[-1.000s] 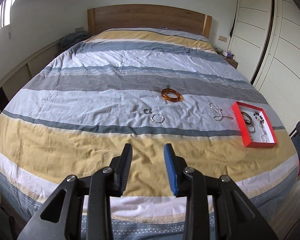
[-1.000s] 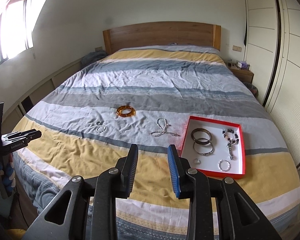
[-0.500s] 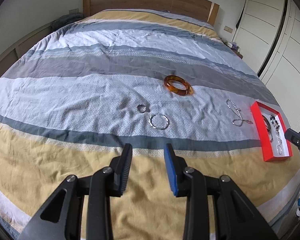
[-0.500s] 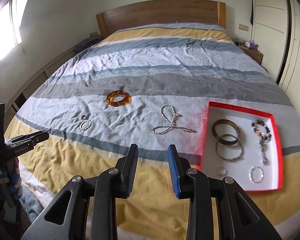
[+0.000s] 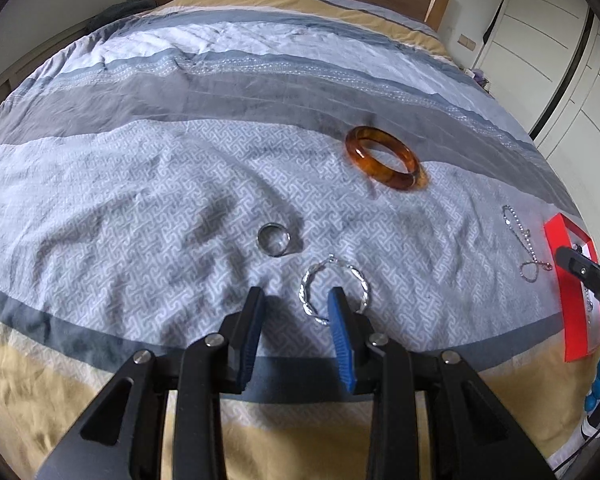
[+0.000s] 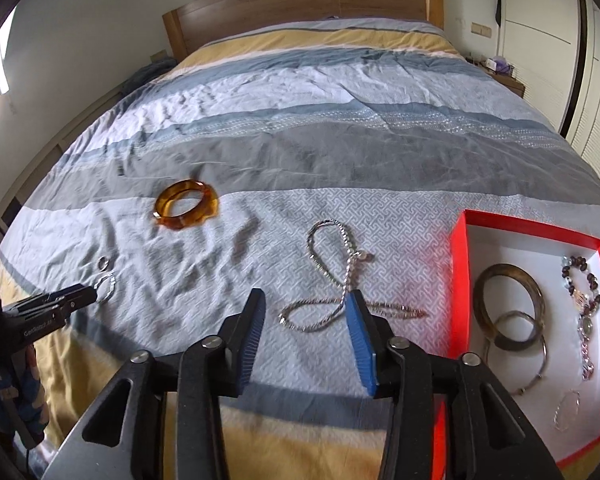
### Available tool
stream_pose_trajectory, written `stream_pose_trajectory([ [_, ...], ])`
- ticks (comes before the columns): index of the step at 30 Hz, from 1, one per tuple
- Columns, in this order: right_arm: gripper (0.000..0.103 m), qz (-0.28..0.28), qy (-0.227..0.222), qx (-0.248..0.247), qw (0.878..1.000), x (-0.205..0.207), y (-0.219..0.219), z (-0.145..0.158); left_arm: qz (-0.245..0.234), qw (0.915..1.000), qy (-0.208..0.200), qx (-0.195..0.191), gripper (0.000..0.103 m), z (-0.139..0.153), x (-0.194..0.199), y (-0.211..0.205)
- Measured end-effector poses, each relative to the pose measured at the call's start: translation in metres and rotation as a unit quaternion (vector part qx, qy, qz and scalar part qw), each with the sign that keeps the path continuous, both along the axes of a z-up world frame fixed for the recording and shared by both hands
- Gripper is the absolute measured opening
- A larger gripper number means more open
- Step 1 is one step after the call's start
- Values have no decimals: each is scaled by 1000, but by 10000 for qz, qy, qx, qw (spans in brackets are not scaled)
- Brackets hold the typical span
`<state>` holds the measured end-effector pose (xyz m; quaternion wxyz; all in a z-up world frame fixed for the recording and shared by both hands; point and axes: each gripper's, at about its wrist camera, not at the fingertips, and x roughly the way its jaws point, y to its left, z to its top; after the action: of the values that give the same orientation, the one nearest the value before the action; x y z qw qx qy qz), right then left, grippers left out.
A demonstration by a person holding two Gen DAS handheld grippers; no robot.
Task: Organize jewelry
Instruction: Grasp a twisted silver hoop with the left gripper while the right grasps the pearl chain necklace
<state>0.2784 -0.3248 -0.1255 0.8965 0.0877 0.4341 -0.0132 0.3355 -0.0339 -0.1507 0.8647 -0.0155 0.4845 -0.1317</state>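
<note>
I am holding the left claw [image 5: 296, 300] with its jaws apart and nothing between the pads, angled down at the bed [image 5: 140, 184]. Just past its tips a twisted silver hoop [image 5: 332, 294] is lying flat on the pale patterned stripe; the blue right pad is hiding the hoop's near right rim, so the hoop is sitting slightly right of the claw's centre line, not squarely in the gap. A little further out and to the left a small ring [image 5: 274, 240] is lying flat, close to the hoop but apart from it. Well beyond both, up and to the right, the amber bangle [image 5: 384, 164] is resting on the edge of the grey stripe.

The right claw [image 6: 306, 308] is opening, with only air between its pads. Directly ahead of it the silver chain [image 6: 340, 280] is lying in a loose loop, its long run stretching away from the tips toward the headboard, with a tail crossing sideways near the right pad. The red box [image 6: 460, 280] is lying just to the right of that chain, already holding bangles and a beaded piece.

I judge the left claw nearer the hoop and ring, the right nearer the chain and box.
</note>
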Motion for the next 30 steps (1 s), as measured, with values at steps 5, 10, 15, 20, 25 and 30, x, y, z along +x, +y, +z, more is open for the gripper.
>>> stream_pose_trajectory([
  [5, 46, -200, 239, -82, 9995, 26, -6, -22, -100, 9999, -27, 65, 31, -11, 7, -4],
  [10, 46, -338, 469, -128, 9982, 41, -11, -45, -193, 9998, -62, 63, 31, -16, 9, -6],
  [15, 42, -307, 518, -223, 9979, 42, -8, -56, -233, 9996, -157, 62, 30, -19, 6, -5],
  [20, 11, -163, 513, -188, 9984, 38, -6, -57, -314, 9991, -236, 126, 15, -17, 0, -10],
  [25, 5, -89, 477, -97, 9988, 33, -4, -51, -300, 9994, -193, 26, 5, -8, -5, -10],
  [30, 5, 47, 283, 11, 9996, 18, 4, -31, -247, 9995, -207, -48, 5, 6, -17, -6],
])
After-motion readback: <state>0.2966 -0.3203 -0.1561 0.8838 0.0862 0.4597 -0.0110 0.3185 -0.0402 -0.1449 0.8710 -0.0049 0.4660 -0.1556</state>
